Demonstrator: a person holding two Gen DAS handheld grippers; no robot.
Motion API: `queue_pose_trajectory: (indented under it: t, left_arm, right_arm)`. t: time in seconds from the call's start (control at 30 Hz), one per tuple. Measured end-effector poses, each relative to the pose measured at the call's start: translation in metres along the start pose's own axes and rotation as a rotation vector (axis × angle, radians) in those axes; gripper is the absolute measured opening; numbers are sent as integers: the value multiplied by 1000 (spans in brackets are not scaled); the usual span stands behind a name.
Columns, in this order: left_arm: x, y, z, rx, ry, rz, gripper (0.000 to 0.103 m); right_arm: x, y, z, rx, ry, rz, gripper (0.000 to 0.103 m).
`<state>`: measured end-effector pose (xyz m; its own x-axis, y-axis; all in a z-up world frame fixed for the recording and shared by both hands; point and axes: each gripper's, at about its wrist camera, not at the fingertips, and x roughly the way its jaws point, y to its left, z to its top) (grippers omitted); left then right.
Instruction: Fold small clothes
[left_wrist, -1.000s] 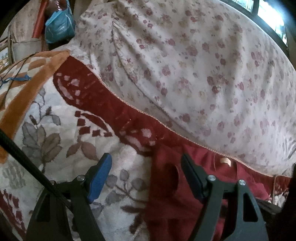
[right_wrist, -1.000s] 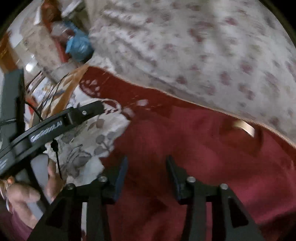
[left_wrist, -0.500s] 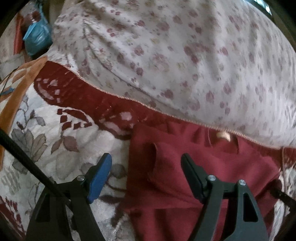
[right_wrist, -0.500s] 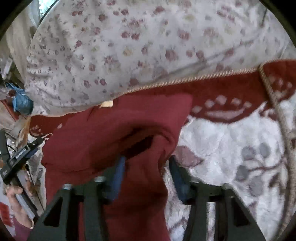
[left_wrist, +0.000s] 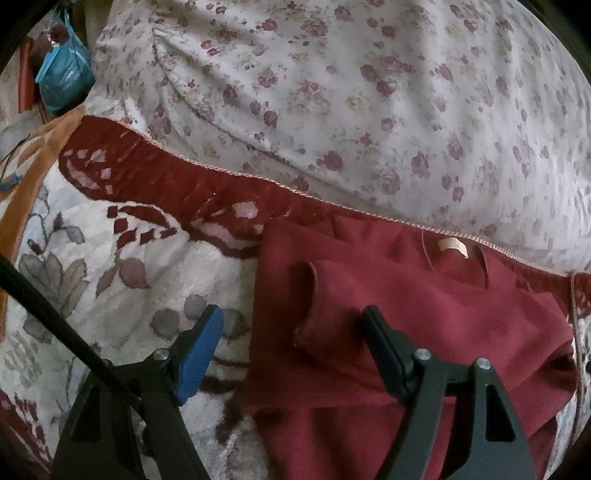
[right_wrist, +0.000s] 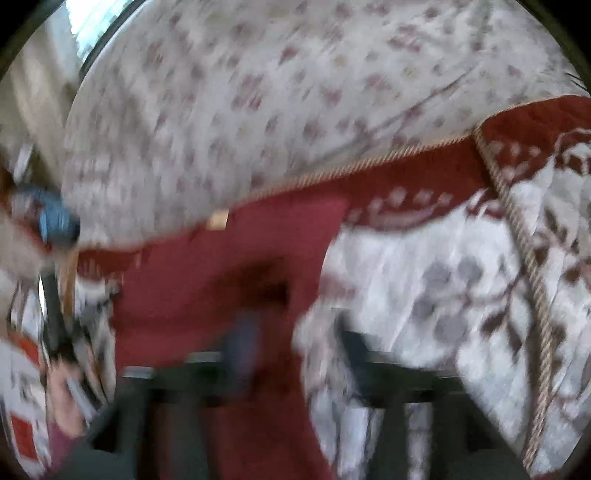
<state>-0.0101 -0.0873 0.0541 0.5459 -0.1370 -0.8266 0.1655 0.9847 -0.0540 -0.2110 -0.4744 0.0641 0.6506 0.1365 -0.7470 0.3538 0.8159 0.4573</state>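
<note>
Lying limp, the soft dark-red knit top (left_wrist: 424, 314) suits a hem pinch; left tool (left_wrist: 295, 350) gapes empty, right tool (right_wrist: 295, 354) too blurred to tell.

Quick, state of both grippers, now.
Left gripper: open, empty, jaws spread over the folded sleeve of the red shirt.
Right gripper: open, holding nothing, though the view is blurred.

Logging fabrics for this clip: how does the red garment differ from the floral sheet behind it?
The red garment is plain dark red; the floral sheet is pale with small reddish flowers. The garment lies flat on the patterned blanket, a sleeve folded over its body; the sheet bulges up in a mound beyond the blanket's corded edge. Both are soft, wrinkled cloth.
</note>
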Motion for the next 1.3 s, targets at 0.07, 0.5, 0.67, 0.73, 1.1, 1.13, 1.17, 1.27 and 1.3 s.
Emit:
queue_pose_trajectory:
  t: [0.07, 0.5, 0.67, 0.73, 1.1, 1.13, 1.17, 1.27, 1.3]
  left_arm:
    - [3, -1, -1, 3, 10, 1, 76]
    - [11, -18, 0, 70, 22, 12, 76]
    - [9, -19, -2, 73, 20, 12, 76]
    - [11, -19, -3, 67, 24, 11, 76]
    - [20, -15, -8, 48, 56, 20, 80]
    - [18, -15, -8, 50, 53, 19, 80]
    - [16, -14, -7, 48, 49, 18, 80]
    - [8, -10, -6, 28, 31, 6, 80]
    - [7, -8, -7, 21, 27, 3, 80]
  right_arm:
    - [19, -7, 23, 35, -9, 2, 88]
    - [116, -10, 70, -26, 36, -153, 14]
    - [72, -32, 50, 124, -1, -4, 56]
    - [60, -23, 36, 94, -5, 21, 56]
    - [55, -12, -27, -79, 84, -114, 18]
    - [49, -10, -27, -86, 82, -120, 19]
    - [42, -8, -27, -97, 71, -137, 20]
    - [25, 0, -17, -96, 9, -145, 25]
    - [19, 2, -12, -90, -14, -146, 29]
